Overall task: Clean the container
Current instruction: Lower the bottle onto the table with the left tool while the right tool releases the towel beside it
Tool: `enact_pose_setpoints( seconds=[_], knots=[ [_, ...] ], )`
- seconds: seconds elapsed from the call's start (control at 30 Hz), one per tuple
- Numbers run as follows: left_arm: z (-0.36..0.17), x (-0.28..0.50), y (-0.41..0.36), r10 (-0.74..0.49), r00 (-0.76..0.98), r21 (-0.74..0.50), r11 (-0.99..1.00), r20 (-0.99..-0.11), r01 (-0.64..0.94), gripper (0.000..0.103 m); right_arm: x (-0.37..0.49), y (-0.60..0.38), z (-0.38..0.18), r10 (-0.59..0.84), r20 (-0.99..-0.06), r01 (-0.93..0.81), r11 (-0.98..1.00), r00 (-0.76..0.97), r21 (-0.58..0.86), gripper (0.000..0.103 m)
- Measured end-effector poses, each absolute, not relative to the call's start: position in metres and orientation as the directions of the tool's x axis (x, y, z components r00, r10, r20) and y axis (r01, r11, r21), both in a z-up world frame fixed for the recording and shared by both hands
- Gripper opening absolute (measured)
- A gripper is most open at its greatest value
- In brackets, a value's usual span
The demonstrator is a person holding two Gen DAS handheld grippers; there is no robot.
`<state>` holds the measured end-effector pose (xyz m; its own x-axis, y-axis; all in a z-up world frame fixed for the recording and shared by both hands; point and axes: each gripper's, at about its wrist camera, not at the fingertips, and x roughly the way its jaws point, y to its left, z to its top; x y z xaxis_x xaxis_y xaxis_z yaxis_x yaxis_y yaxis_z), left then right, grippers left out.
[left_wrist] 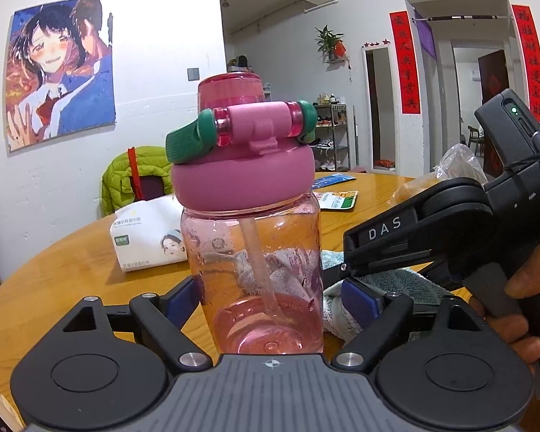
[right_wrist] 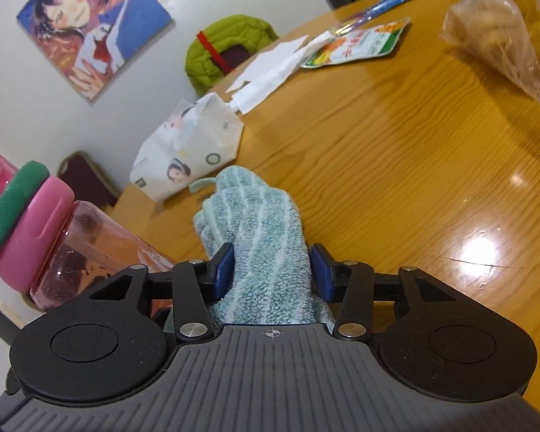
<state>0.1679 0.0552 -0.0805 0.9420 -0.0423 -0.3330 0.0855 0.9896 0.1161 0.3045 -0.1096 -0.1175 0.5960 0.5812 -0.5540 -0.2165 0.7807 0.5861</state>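
The table (right_wrist: pixel 396 165) fills most of what I see, round, wooden and glossy, with a bright glare patch near my right side. On its far part lie a tissue pack (right_wrist: pixel 190 151) with a sheet pulled out, a flat snack packet (right_wrist: pixel 360 45), and a clear plastic bag (right_wrist: pixel 504 36) with something yellowish inside. Behind the table a green jacket (left_wrist: pixel 133 176) hangs on a chair by the white wall, under a poster (left_wrist: pixel 57 72).

The bottle (left_wrist: pixel 252 252) stands upright on the table right in front of my left gripper (left_wrist: pixel 270 298). It is clear pink with a pink lid, a green strap at the cap and a straw running down inside. It sits between my left fingers, but the blue pads stand off its sides: a gap shows at the right pad, and the left pad looks just apart too. So that gripper is open around the bottle, not squeezing it.

The cloth (right_wrist: pixel 259 252), a striped pale-blue towel, lies bunched on the table just right of the bottle. My right gripper (right_wrist: pixel 271 273) has it between its fingers. The left pad touches the pile; the right pad shows a sliver of gap, so the jaws look loose on it rather than clamped.

My right hand (left_wrist: pixel 522 309) wraps the handle at the edge of the left view.
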Motion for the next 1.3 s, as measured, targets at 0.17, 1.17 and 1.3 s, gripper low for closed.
enact_pose_setpoints(
  seconds=[0.17, 1.17, 1.3],
  knots=[
    [-0.072, 0.153, 0.047, -0.031, 0.939, 0.115, 0.991, -0.343, 0.075, 0.097, 0.294, -0.125, -0.102, 0.591, -0.425, -0.258, 0.744, 0.686, 0.617, 0.064],
    [-0.041, 0.065, 0.022, 0.138, 0.901, 0.058, 0.990, -0.411, -0.126, 0.102, 0.148, -0.109, -0.039, 0.378, -0.558, -0.332, 0.925, 0.739, 0.186, 0.103],
    [-0.046, 0.069, 0.030, 0.131, 0.875, 0.042, 0.991, -0.466, -0.126, 0.102, 0.122, -0.095, -0.039, 0.272, -0.515, -0.316, 0.949, 0.813, 0.003, 0.103]
  ],
)
